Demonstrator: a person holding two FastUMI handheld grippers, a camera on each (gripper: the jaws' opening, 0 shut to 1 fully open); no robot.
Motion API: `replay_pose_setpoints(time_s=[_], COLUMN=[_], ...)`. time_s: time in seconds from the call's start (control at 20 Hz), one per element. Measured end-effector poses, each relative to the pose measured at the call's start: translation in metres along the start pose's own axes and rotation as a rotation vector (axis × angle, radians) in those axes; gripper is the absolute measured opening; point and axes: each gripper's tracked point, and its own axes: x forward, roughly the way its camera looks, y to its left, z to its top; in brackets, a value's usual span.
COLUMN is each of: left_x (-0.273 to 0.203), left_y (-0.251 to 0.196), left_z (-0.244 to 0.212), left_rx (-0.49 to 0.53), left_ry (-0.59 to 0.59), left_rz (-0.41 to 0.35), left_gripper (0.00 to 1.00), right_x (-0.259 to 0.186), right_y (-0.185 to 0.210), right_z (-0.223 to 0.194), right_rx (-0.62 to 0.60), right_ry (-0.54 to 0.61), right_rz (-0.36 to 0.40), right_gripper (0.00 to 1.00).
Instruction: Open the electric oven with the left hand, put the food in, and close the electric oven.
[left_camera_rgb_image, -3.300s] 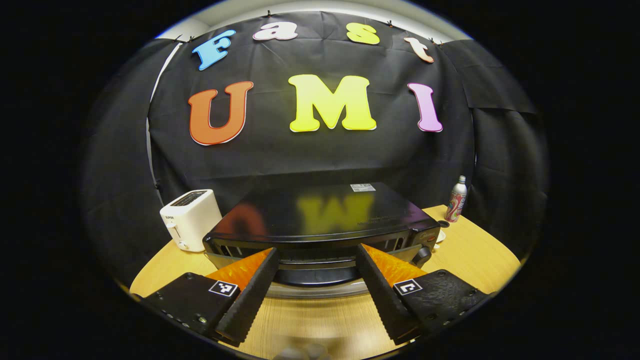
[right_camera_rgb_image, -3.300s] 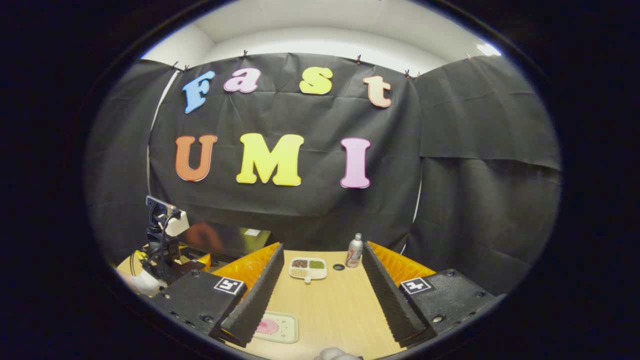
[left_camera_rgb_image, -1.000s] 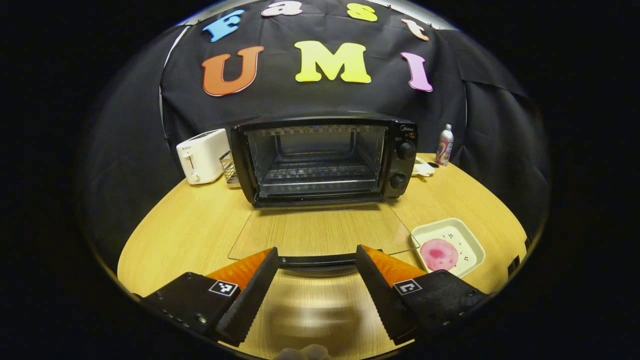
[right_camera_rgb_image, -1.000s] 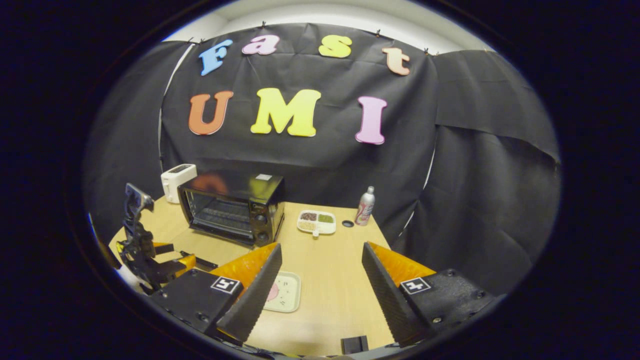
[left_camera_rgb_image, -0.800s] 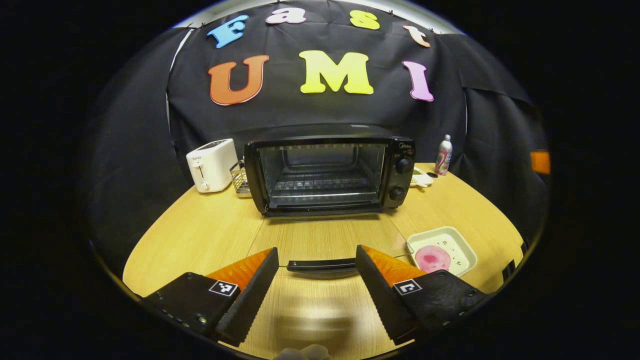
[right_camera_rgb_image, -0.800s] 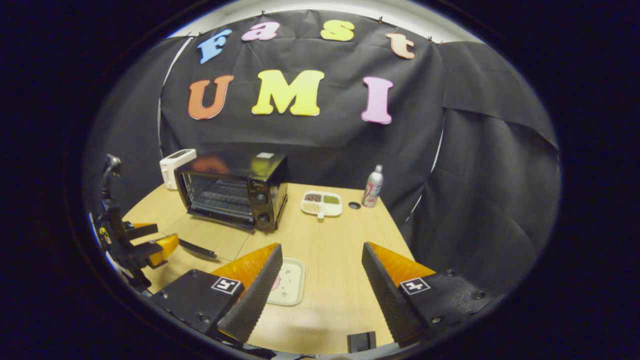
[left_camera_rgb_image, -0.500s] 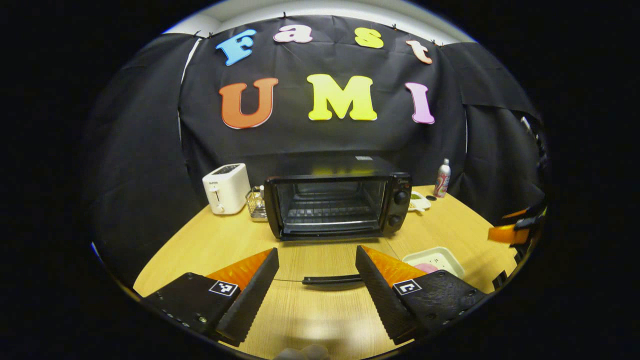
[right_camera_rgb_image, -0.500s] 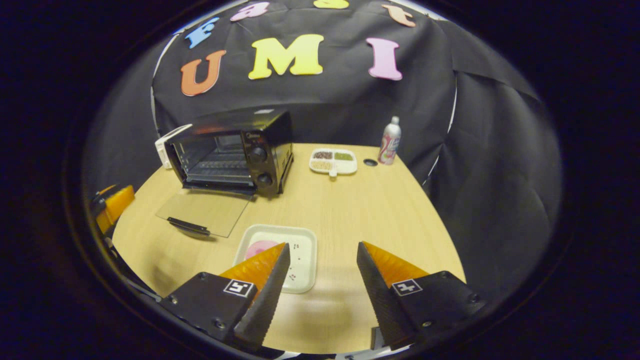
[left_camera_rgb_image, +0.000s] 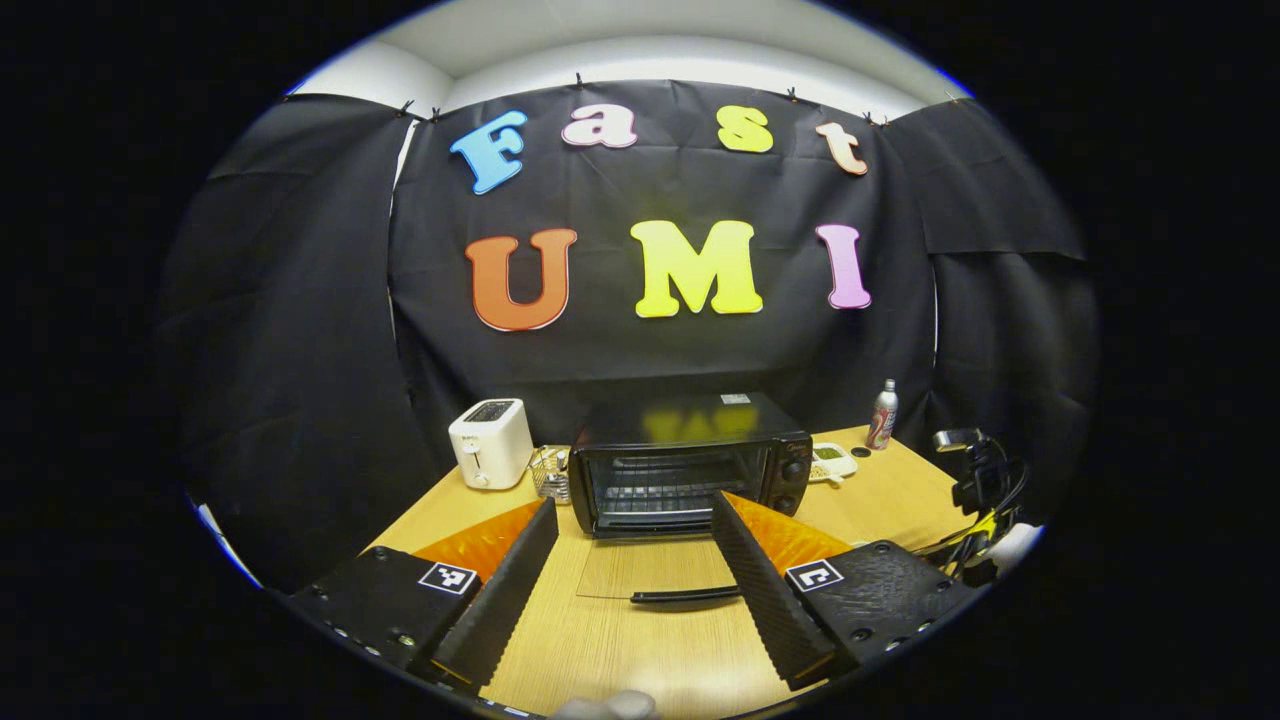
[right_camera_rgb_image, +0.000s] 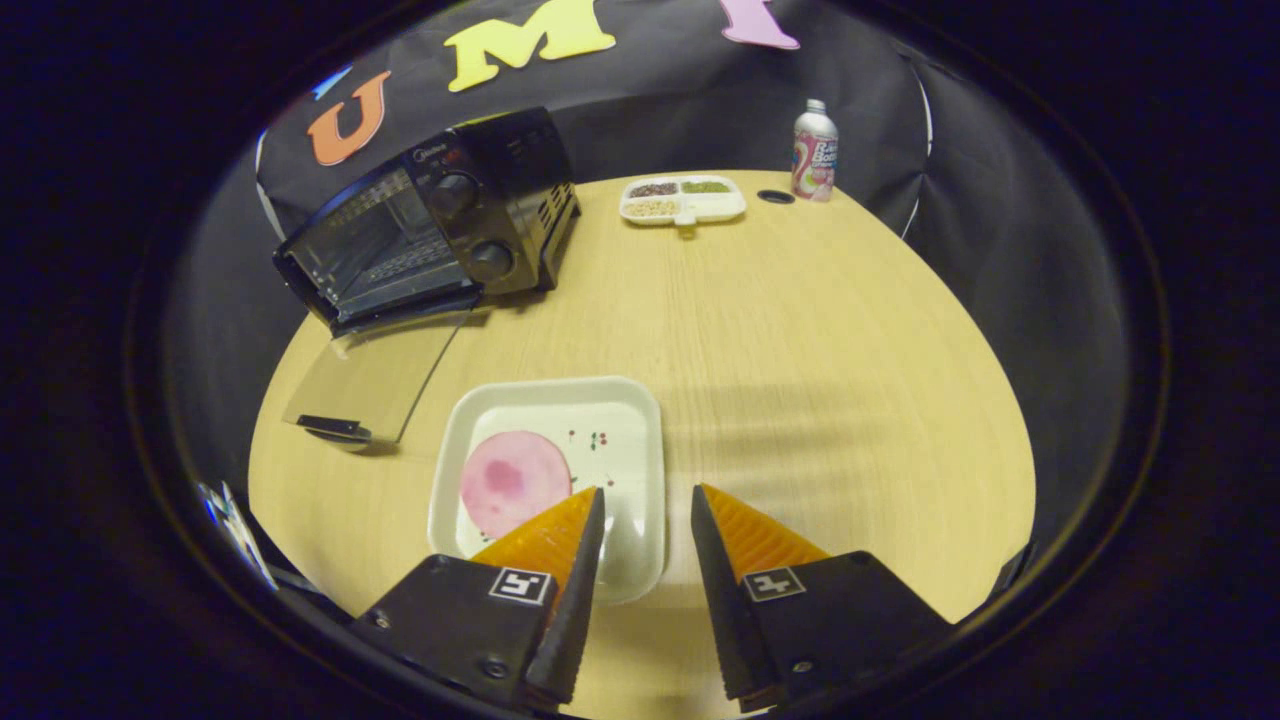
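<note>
Oven (right_camera_rgb_image: 430, 230) stands toward the back left of the table (right_camera_rgb_image: 800, 340), its glass door (right_camera_rgb_image: 375, 375) dropped flat on the wood, cavity and rack exposed. The opening step looks done.

Left gripper (left_camera_rgb_image: 635, 580) sits well back from the oven, fingers spread wide, holding nothing; door handle (left_camera_rgb_image: 685, 597) lies between and beyond its tips.

Right gripper (right_camera_rgb_image: 645, 560) hovers low over the near right edge of the white tray (right_camera_rgb_image: 630, 470), fingers part-closed with a gap between them, nothing gripped yet. The pink food slice (right_camera_rgb_image: 515, 482) lies on the tray's left half, just beside the left finger (right_camera_rgb_image: 560, 540).

Step in hand, as I judge it: picking up the tray. Next move calls for settling the fingers over the tray rim, clamping it, then lifting level and carrying it left to the rack.
</note>
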Motion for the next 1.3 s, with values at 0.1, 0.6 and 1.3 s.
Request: replay_pose_setpoints(time_s=[0.1,0.6,1.3], left_x=[0.0,0.022,0.03], left_y=[-0.005,-0.033,-0.049], left_z=[0.008,0.024,0.034], left_rx=[0.004,0.014,-0.027], left_ry=[-0.002,0.026,-0.006], left_rz=[-0.01,-0.071,-0.04], left_gripper=[0.96,0.97,0.96], right_x=[0.01,0.015,-0.001], right_y=[-0.005,-0.005,-0.009], right_z=[-0.003,-0.003,-0.01], right_rx=[-0.009,0.082,0.375], right_ry=[0.042,0.261,0.343], right_rz=[-0.022,0.01,0.345], right_gripper=[0.38,0.06,0.04])
